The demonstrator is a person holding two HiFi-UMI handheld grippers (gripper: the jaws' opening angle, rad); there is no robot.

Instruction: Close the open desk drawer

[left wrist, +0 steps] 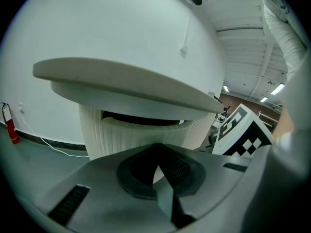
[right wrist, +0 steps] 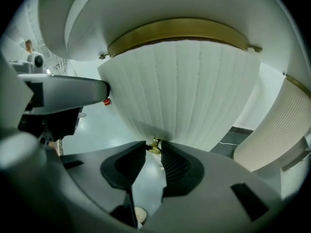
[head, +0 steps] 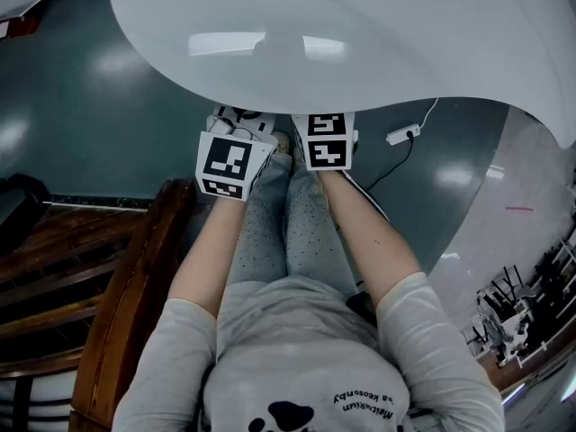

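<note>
The white desk top (head: 360, 34) curves over both grippers, and their marker cubes (head: 229, 165) (head: 328, 140) sit side by side just under its edge. In the left gripper view a ribbed white drawer front (left wrist: 141, 135) stands out from the desk body, with a dark gap (left wrist: 136, 118) above it. My left gripper (left wrist: 156, 149) is shut and empty, and points at that front from a short way off. In the right gripper view, a small brass knob (right wrist: 154, 145) low on the ribbed white front (right wrist: 184, 91) sits between the tips of my right gripper (right wrist: 154, 144), which close on it.
A wooden chair (head: 126, 295) stands close at my left. My own legs (head: 288, 232) are below the grippers. A power strip with its cable (head: 402, 135) lies on the floor at the right. A red fire extinguisher (left wrist: 10, 130) stands by the wall. A second ribbed pedestal (right wrist: 277, 135) is at the right.
</note>
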